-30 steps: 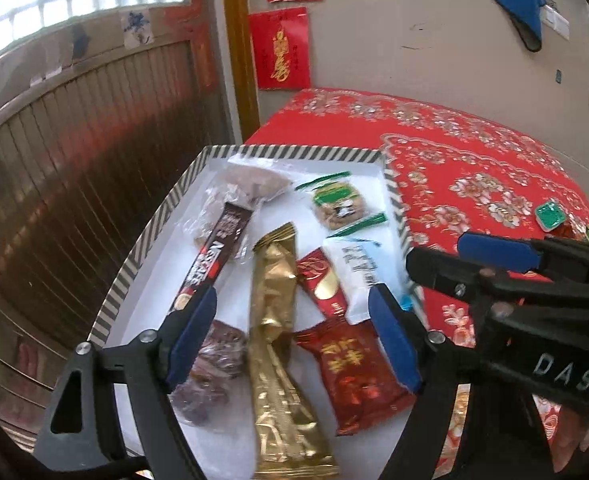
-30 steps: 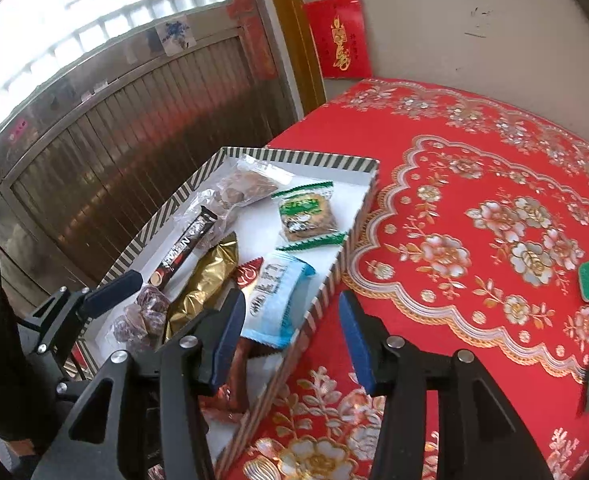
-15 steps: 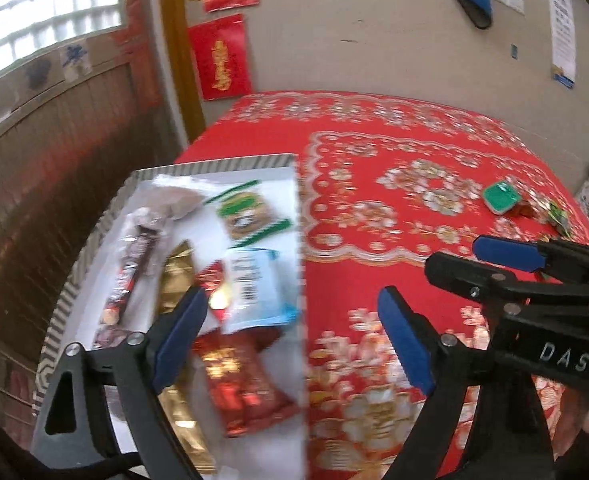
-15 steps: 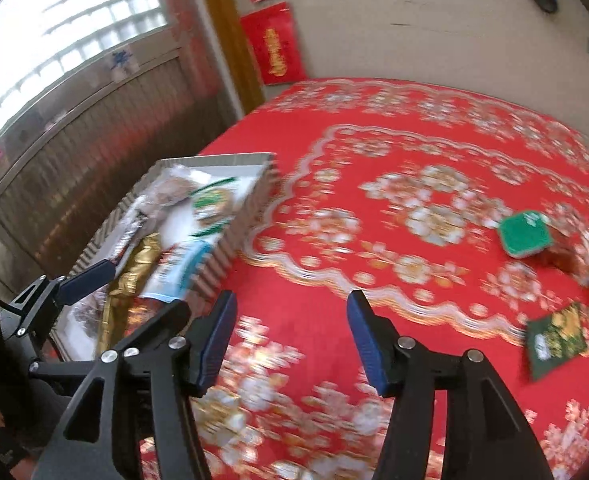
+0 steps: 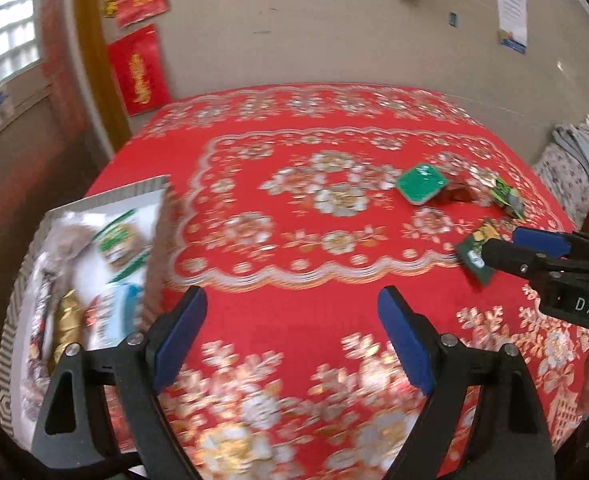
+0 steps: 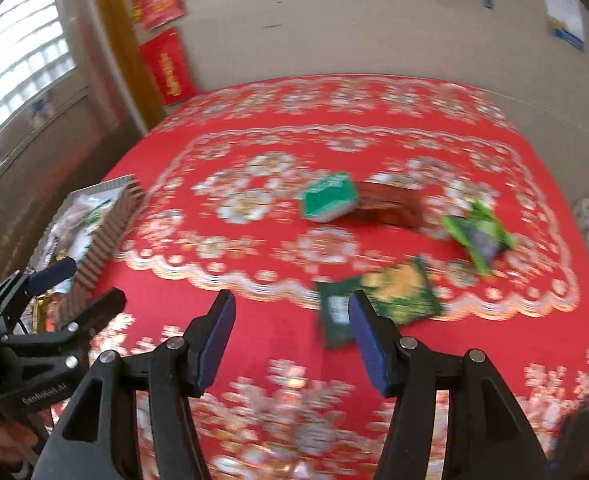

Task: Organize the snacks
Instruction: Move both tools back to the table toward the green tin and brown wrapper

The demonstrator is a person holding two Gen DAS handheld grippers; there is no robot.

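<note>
A striped-rim white tray (image 5: 106, 196) with several wrapped snacks sits at the table's left edge; its wall (image 6: 106, 232) also shows in the right wrist view. Loose on the red flowered tablecloth lie a green square pack (image 6: 328, 198), a brown-red packet (image 6: 390, 200), a light green packet (image 6: 478, 232) and a dark green and gold packet (image 6: 378, 300). My right gripper (image 6: 292, 300) is open and empty, its right fingertip just in front of the dark green packet. My left gripper (image 5: 292, 296) stands wide open over bare cloth, right of the tray. The picture is motion-blurred.
Red paper hangings (image 5: 138, 68) and a wooden post (image 5: 94, 52) stand against the beige wall behind the table. A heap of cloth (image 5: 574, 152) lies beyond the table's right edge. A hand (image 6: 6, 444) holds the left gripper's handle.
Both grippers swung right, away from above the tray and out over the tablecloth. The tray slid to the left of both views and the loose packets came closer. The right jaws widened a little.
</note>
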